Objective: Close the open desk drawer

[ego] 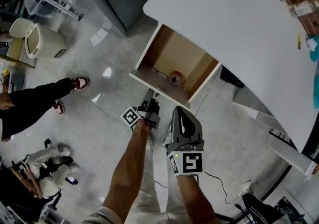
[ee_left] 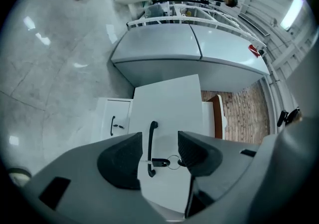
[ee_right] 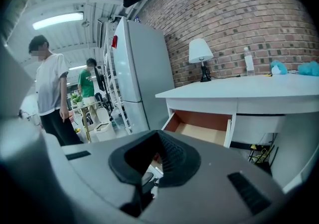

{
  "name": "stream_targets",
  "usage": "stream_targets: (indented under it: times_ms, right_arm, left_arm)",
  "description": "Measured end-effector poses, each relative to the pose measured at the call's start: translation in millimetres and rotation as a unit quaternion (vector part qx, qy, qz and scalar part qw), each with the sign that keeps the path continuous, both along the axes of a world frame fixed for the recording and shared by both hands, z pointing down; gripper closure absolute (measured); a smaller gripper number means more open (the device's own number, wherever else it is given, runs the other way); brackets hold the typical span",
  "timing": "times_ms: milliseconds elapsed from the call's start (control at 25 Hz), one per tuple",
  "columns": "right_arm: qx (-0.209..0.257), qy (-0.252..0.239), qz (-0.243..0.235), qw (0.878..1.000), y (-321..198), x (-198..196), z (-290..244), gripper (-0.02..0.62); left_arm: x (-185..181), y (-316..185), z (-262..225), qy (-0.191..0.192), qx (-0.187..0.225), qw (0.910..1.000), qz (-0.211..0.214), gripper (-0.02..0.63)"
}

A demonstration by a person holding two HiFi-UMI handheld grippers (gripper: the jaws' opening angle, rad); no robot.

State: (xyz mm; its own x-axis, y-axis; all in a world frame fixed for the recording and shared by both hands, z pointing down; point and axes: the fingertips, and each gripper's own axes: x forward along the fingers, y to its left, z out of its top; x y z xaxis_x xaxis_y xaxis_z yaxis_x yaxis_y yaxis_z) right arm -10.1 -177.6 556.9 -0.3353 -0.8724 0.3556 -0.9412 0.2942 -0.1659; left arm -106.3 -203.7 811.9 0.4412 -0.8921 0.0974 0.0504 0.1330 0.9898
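While the drawer [ego: 172, 51] sits open holding a tape roll [ego: 175, 77], left gripper [ee_left: 158, 154] gapes wide at its handle [ee_left: 151, 141]; right gripper [ee_right: 158, 143] sits closed, empty.

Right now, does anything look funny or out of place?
Yes: the desk drawer stands pulled out of the white desk, with what looks like a tape roll inside. A key sticks out of its front.
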Motion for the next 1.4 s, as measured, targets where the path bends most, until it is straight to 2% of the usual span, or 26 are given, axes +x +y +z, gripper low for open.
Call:
stream_targets:
  times_ms: [400,680,840,920,960,1400]
  right_arm:
    - [-0.009,-0.003,0.004,1.0,1.1,7.4,12.2,0.584]
    - [-0.017,-0.004,0.007,1.0,-0.4,14.8,21.1,0.584]
    - [-0.024,-0.005,0.011,1.0,1.9,16.5,27.0,0.584]
    - [-0.025,-0.004,0.011,1.0,1.7,17.3,28.7,0.584]
    - [-0.026,-0.004,0.011,1.0,1.4,17.5,29.9,0.584]
    - [-0.032,-0.006,0.014,0.999,1.0,17.4,36.9,0.585]
  left_arm:
    - [18.7,-13.5,13.7,0.007,0.0,1.0,0.003,0.397]
    - [23.7,-22.3,12.1,0.018,0.008,0.9998,-0.009,0.481]
    - [22.0,-21.6,15.6,0.014,0.008,0.9997,-0.02,0.491]
    - [23.6,-23.1,15.3,0.01,0.005,0.9997,-0.021,0.534]
    - [24.7,-23.6,16.2,0.002,0.001,0.9998,-0.019,0.58]
    - [24.9,-19.6,13.7,-0.023,0.017,0.9996,0.008,0.581]
